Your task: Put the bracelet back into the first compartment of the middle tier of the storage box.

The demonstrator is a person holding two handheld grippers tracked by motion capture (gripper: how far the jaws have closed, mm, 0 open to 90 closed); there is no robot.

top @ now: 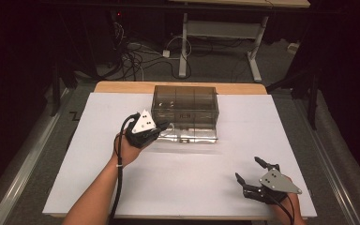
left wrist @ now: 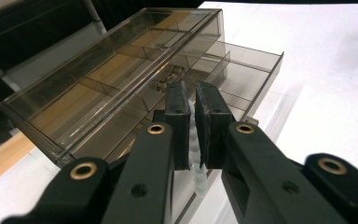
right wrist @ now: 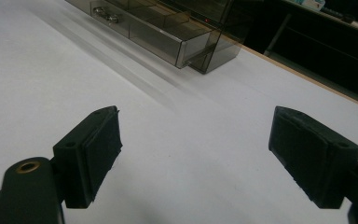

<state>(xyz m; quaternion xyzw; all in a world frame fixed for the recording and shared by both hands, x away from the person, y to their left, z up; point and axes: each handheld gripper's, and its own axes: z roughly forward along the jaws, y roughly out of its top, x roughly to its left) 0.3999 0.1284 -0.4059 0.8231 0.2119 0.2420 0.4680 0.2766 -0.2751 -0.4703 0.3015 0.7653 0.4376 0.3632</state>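
Note:
A smoky see-through drawer box (top: 185, 101) stands at the back middle of the white table top (top: 178, 178). Its low drawer (top: 194, 135) is pulled out toward me, with a metal handle (right wrist: 105, 15) on its front. My left gripper (top: 162, 125) reaches over the drawer's left end. In the left gripper view it (left wrist: 192, 91) is shut on a small white ribbed plastic piece (left wrist: 197, 175), whose lower end sticks out below the pads, above the divided drawer (left wrist: 254, 74). My right gripper (top: 246, 168) rests near the front right of the table, and it (right wrist: 193, 121) is open with nothing between the pads.
The box (left wrist: 98, 79) has several compartments under its clear top. Behind the table there is a floor with tangled cables (top: 136, 58) and the legs of another table (top: 183, 47). Dark space lies on both sides.

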